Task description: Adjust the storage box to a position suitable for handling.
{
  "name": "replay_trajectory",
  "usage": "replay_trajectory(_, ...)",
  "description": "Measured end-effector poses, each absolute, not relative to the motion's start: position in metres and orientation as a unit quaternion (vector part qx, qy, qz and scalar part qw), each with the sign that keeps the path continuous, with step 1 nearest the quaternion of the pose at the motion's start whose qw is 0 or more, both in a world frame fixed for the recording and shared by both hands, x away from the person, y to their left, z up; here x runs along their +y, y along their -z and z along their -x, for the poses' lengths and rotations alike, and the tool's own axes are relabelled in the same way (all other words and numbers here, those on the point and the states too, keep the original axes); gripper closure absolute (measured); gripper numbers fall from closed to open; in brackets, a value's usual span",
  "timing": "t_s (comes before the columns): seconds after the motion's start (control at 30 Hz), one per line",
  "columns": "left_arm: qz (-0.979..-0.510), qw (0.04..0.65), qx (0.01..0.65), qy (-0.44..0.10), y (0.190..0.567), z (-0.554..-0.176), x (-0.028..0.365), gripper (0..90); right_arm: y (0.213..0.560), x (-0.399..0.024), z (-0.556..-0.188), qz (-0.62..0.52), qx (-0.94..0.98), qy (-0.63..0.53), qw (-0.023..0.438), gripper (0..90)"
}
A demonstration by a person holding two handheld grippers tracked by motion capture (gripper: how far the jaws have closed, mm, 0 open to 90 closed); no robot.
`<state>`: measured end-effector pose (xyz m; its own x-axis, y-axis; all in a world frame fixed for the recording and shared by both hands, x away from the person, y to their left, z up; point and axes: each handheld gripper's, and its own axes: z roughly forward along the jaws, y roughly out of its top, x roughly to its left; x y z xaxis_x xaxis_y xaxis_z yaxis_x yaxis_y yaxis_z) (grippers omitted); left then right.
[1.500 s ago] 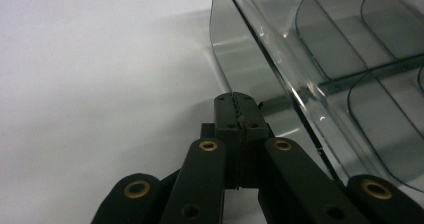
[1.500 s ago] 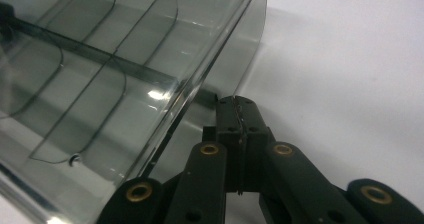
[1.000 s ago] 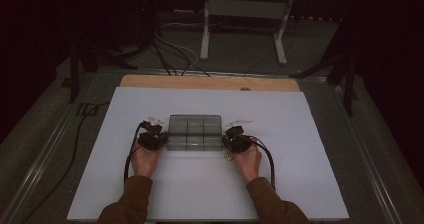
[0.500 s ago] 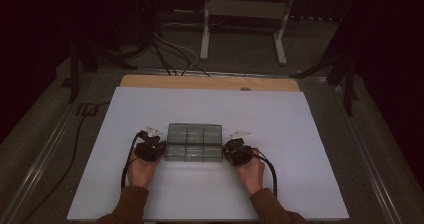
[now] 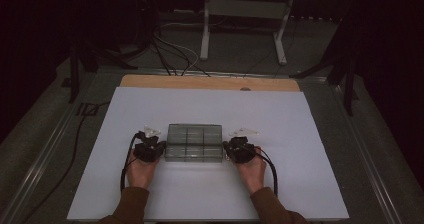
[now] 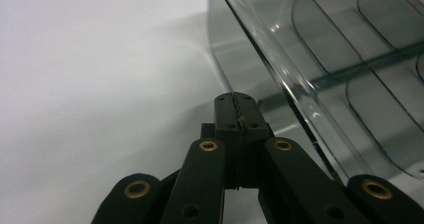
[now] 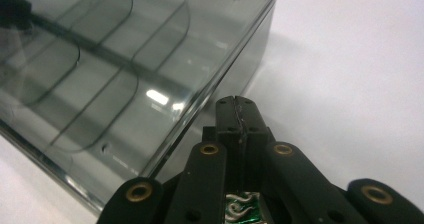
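1. Smoke-grey clear plastic: a lidded divider box lying flat on the white sheet, a little nearer the person's edge than the far one, between the two grippers.
2. Left gripper at the box's left short end; jaws pressed fully together with nothing between them, tips just beside the lower part of that end wall. Contact or a thin gap: cannot tell.
3. Right gripper at the right short end; jaws likewise closed tight and empty, tips close under the lid's rim near a corner. Touching or not: cannot tell.
4. Inside the box, curved partitions seen through the lid; compartments look empty as far as visible.
5. Left hand and right hand resting low on the sheet, forearms coming in from the near edge, cables looping back beside the wrists.
6. Edges: box's long sides parallel to the sheet's near and far edges; a strip of bare wooden board beyond the far edge; metal rails along the table's sides.
7. Open room: wide bare sheet to the left, right and far side of the box; narrower band on the near side, taken up partly by the hands.
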<state>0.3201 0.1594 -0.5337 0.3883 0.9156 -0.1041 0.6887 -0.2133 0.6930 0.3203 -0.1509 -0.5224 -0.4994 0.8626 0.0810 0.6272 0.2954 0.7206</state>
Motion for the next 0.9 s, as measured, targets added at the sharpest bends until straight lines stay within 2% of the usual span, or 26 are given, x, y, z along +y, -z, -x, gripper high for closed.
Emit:
replay_trajectory(0.03,-0.756,0.347,0.529,-0.167,0.532,-0.320,0.163,90.0,0.520,-0.153,-0.321,-0.472,0.786,-0.365,0.163,89.6)
replay_trajectory(0.07,-0.751,0.357,0.530,-0.165,0.531,-0.319,0.166,90.0,0.519,-0.155,-0.321,-0.472,0.783,-0.370,0.164,83.5)
replay_trajectory(0.2,-0.731,0.407,0.520,-0.170,0.522,-0.312,0.182,79.8,0.509,-0.167,-0.319,-0.474,0.764,-0.400,0.178,62.7)
replay_trajectory(0.3,-0.721,0.454,0.490,-0.185,0.512,-0.302,0.189,62.1,0.502,-0.176,-0.318,-0.456,0.762,-0.422,0.183,50.0)
replay_trajectory(0.47,-0.701,0.496,0.470,-0.205,0.496,-0.287,0.195,31.8,0.493,-0.190,-0.315,-0.445,0.759,-0.436,0.188,15.4)
replay_trajectory(0.53,-0.701,0.502,0.462,-0.207,0.492,-0.282,0.197,20.7,0.491,-0.197,-0.312,-0.441,0.760,-0.436,0.193,12.5)
replay_trajectory(0.63,-0.707,0.506,0.449,-0.207,0.489,-0.275,0.198,11.5,0.487,-0.209,-0.309,-0.441,0.757,-0.437,0.200,3.6)
replay_trajectory(0.73,-0.711,0.502,0.444,-0.214,0.488,-0.270,0.199,1.8,0.484,-0.222,-0.304,-0.433,0.763,-0.435,0.204,0.0)
replay_trajectory(0.9,-0.705,0.514,0.438,-0.217,0.489,-0.264,0.200,1.2,0.481,-0.244,-0.288,-0.425,0.751,-0.463,0.203,0.0)
